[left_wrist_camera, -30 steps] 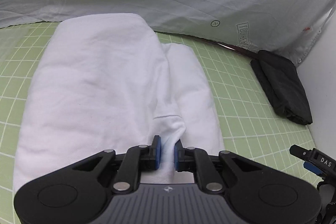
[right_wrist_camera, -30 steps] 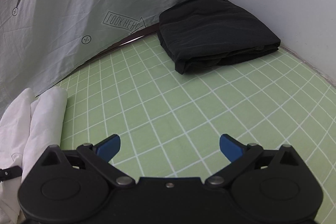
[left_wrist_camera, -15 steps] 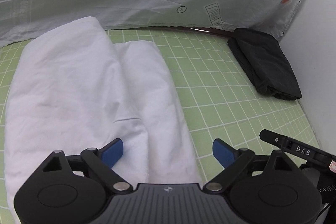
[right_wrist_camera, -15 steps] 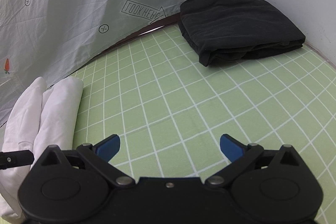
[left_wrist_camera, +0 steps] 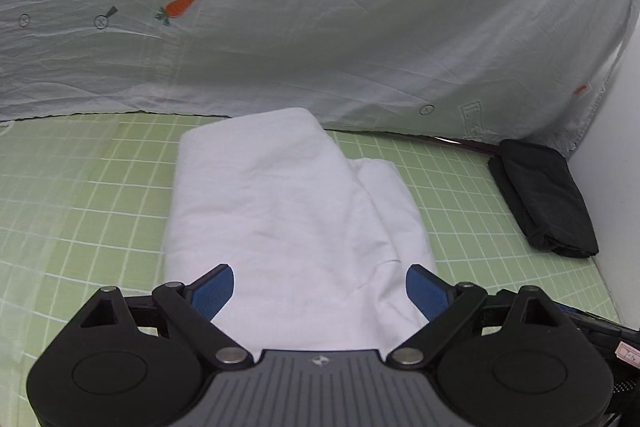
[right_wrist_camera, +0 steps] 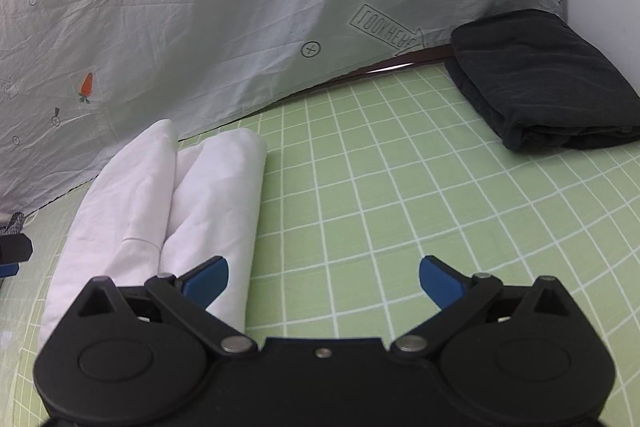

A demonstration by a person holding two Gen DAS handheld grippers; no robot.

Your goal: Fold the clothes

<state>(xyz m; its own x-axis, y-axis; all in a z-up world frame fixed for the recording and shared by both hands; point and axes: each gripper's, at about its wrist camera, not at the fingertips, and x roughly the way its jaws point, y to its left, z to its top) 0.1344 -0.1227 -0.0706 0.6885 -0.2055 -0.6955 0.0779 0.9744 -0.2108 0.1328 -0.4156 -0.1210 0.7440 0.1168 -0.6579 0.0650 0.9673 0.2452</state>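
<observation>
White garment (left_wrist_camera: pixel 288 219) lies folded; left tongs (left_wrist_camera: pixel 320 291) angled down, spread wide.

The left tool (left_wrist_camera: pixel 319 291) points forward and down. Its jaws stand wide apart, having just been opening, and nothing is clamped between them. Its two blue fingertips (left_wrist_camera: pixel 212 290) angle outward from black linkage arms, which pivot on a broad black body with a ribbed grey centre panel. The right tool (right_wrist_camera: pixel 323 282) also points forward and down, jaws spread wide with nothing between them. Its blue fingertips (right_wrist_camera: pixel 440 283) sit at the ends of matching black arms. At the far left edge of the right view, a small piece of the left tool shows.
</observation>
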